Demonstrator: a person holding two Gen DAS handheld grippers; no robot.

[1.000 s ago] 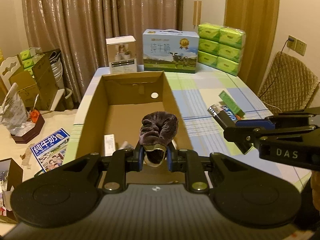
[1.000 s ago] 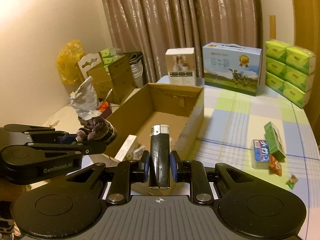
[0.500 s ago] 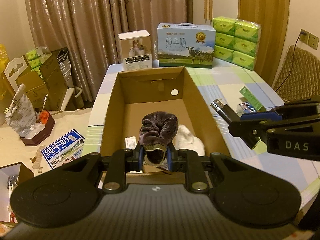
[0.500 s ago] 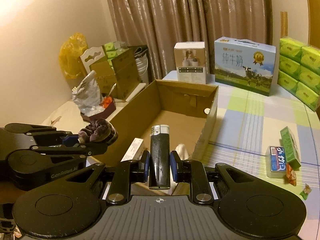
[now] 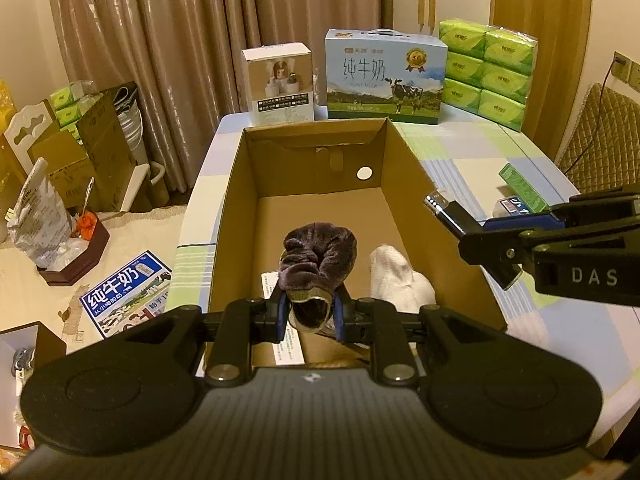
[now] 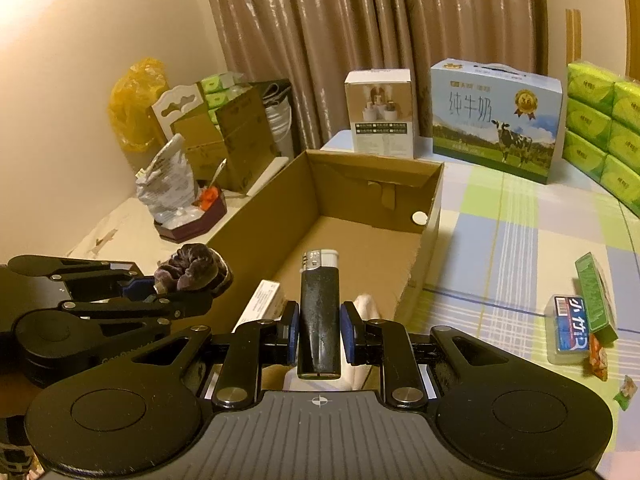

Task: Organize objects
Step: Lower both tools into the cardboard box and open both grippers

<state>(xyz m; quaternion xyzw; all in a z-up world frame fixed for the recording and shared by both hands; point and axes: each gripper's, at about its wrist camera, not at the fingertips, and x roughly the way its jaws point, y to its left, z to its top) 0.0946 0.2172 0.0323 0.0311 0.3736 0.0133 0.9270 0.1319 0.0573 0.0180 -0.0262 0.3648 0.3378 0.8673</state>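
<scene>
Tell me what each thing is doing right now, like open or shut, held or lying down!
Left claw: shut on the purple sock.
Purple sock: bunched up, held above the cardboard box.
Right claw: shut on the lighter.
Lighter: held, metal end pointing forward.
Cardboard box: open on top.
White sock: lying inside the box.
Green packet: lying on the table.

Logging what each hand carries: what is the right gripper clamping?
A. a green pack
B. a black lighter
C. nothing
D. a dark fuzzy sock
B: the right gripper is shut on the upright black lighter; the sock is in the left gripper.
</scene>
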